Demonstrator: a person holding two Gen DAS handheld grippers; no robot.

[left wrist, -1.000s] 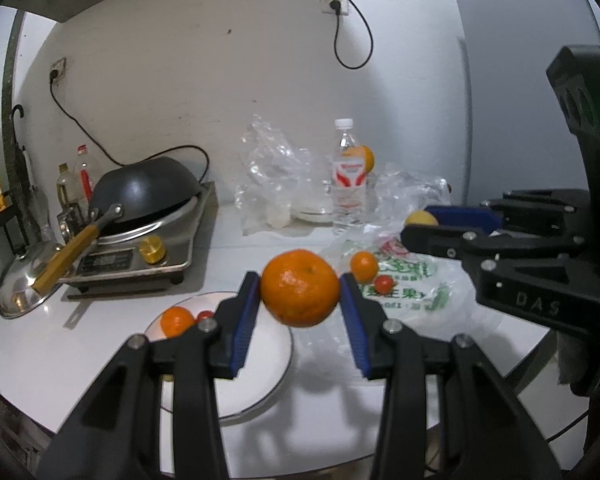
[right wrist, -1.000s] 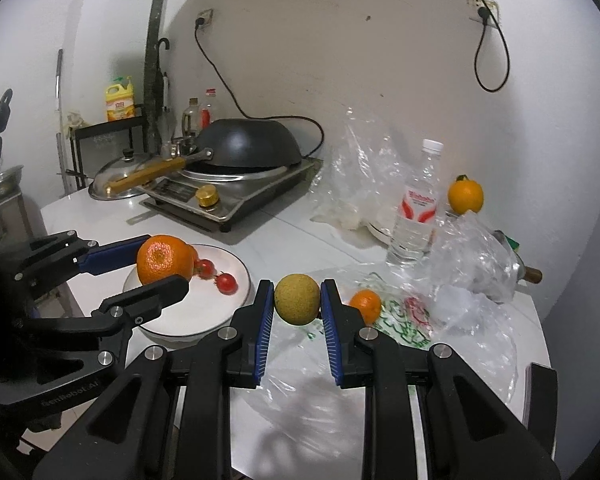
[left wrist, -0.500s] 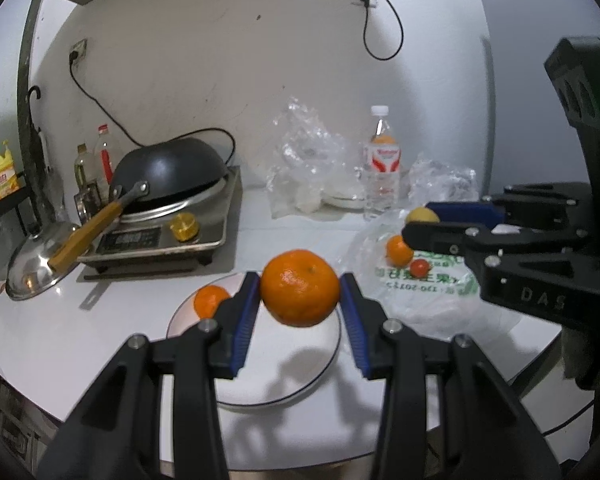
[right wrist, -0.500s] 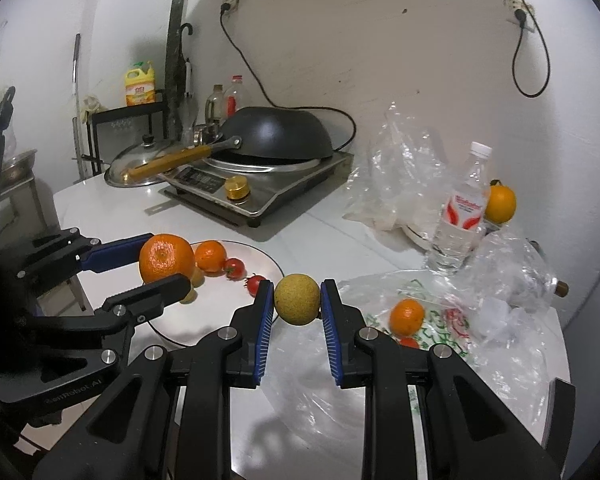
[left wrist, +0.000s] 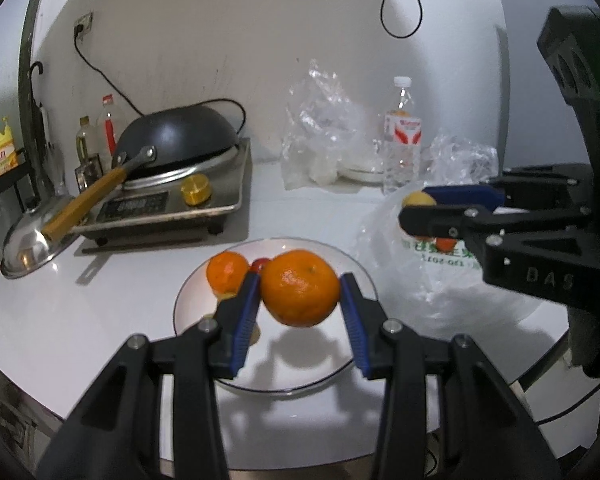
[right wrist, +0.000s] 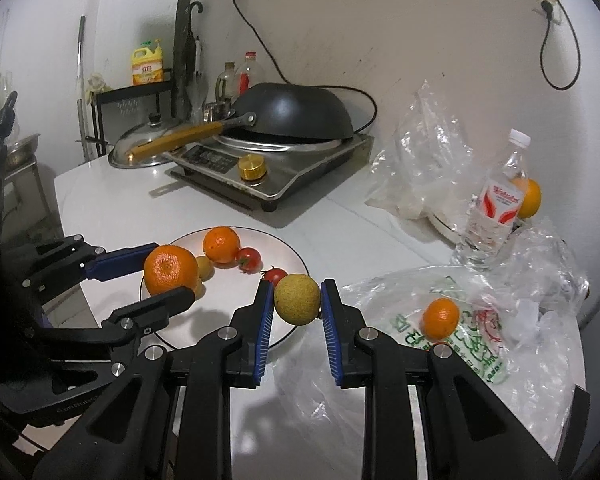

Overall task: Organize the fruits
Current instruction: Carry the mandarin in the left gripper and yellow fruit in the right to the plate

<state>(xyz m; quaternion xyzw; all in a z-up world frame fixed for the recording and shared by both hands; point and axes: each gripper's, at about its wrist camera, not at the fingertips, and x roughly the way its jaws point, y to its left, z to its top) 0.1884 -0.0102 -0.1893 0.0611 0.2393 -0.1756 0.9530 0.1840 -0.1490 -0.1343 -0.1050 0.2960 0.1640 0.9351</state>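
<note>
My left gripper (left wrist: 299, 294) is shut on a large orange (left wrist: 299, 288) and holds it just above the white plate (left wrist: 323, 364). The plate holds a smaller orange (left wrist: 227, 270), two cherry tomatoes (right wrist: 248, 258) and a small yellow fruit (right wrist: 204, 267). My right gripper (right wrist: 296, 300) is shut on a yellow-green round fruit (right wrist: 296, 298) over the plate's right rim (right wrist: 290, 330). It also shows at the right of the left wrist view (left wrist: 419, 199). Another orange (right wrist: 440, 318) lies on the printed plastic bag (right wrist: 487, 352).
An induction cooker (right wrist: 268, 168) with an upturned black wok (right wrist: 296, 114) stands at the back left, with a steel lid (right wrist: 144, 152) beside it. A water bottle (right wrist: 499, 208), crumpled clear bags (right wrist: 427, 152) and one orange (right wrist: 531, 198) stand at the back right.
Both grippers have moved left and forward with their fruit. The large orange now hangs over the plate, and the yellow-green fruit has reached the plate's right rim.
</note>
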